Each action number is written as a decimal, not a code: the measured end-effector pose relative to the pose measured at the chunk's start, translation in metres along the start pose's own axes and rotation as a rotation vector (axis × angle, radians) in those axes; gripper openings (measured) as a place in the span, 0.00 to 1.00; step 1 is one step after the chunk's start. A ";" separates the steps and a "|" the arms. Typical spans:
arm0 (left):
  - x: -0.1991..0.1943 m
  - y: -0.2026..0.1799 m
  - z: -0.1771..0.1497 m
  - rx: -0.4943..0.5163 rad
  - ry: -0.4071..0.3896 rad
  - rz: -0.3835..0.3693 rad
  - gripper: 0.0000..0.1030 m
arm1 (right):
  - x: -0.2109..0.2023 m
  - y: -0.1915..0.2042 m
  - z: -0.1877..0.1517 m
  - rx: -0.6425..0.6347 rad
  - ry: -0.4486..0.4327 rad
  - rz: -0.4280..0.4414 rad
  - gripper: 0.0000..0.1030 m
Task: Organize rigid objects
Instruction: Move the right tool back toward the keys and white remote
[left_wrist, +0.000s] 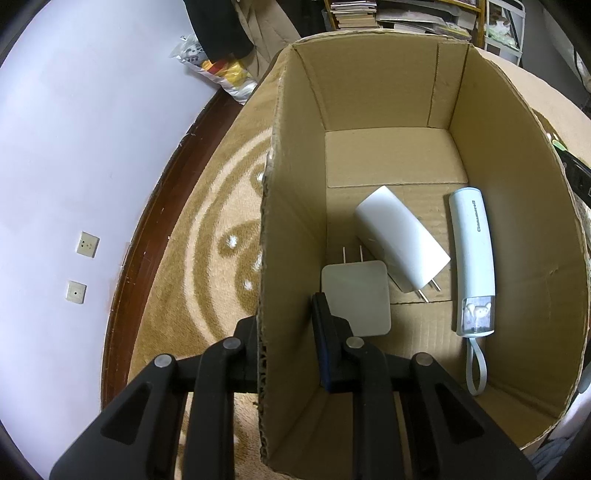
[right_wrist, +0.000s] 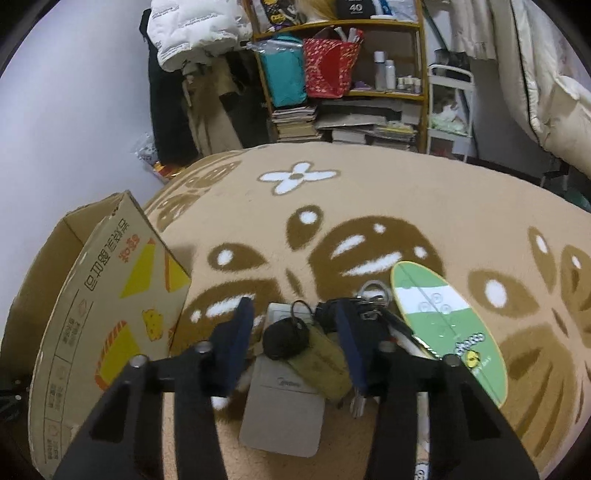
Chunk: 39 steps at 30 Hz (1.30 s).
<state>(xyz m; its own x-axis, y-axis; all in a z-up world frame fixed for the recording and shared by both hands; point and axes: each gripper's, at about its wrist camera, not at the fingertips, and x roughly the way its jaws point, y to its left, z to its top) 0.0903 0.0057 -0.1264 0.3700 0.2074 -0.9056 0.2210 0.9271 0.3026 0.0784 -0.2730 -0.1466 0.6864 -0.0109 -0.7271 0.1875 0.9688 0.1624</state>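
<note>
In the left wrist view my left gripper (left_wrist: 286, 325) straddles the left wall of an open cardboard box (left_wrist: 291, 221), one finger outside and one inside. Whether it grips the wall I cannot tell. In the box lie a square white charger (left_wrist: 356, 301), a longer white charger (left_wrist: 402, 238) and a pale blue flashlight (left_wrist: 474, 262). In the right wrist view my right gripper (right_wrist: 295, 325) is open over a black key fob (right_wrist: 284, 338) on an olive pouch (right_wrist: 325, 363), lying on a grey remote (right_wrist: 284, 410). Keys (right_wrist: 373, 299) and a green oval board (right_wrist: 447, 325) lie to the right.
The box also shows in the right wrist view (right_wrist: 110, 295), at the left on a tan patterned rug (right_wrist: 369, 192). A white wall with sockets (left_wrist: 86, 243) is at the left. Cluttered shelves (right_wrist: 343, 74) and stacked books stand at the back.
</note>
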 end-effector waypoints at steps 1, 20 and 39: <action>0.000 0.001 0.000 0.001 0.000 0.000 0.20 | 0.001 0.001 0.000 -0.008 0.002 -0.004 0.44; 0.002 -0.001 -0.001 0.013 -0.007 0.002 0.20 | -0.008 0.010 -0.006 -0.103 0.020 -0.017 0.02; 0.000 0.001 -0.001 0.007 -0.006 0.006 0.20 | -0.115 0.062 0.014 -0.083 -0.230 0.050 0.02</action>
<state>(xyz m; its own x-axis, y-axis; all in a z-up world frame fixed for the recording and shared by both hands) 0.0896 0.0065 -0.1266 0.3769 0.2112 -0.9019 0.2245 0.9238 0.3102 0.0211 -0.2147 -0.0437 0.8373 -0.0097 -0.5467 0.0977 0.9864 0.1322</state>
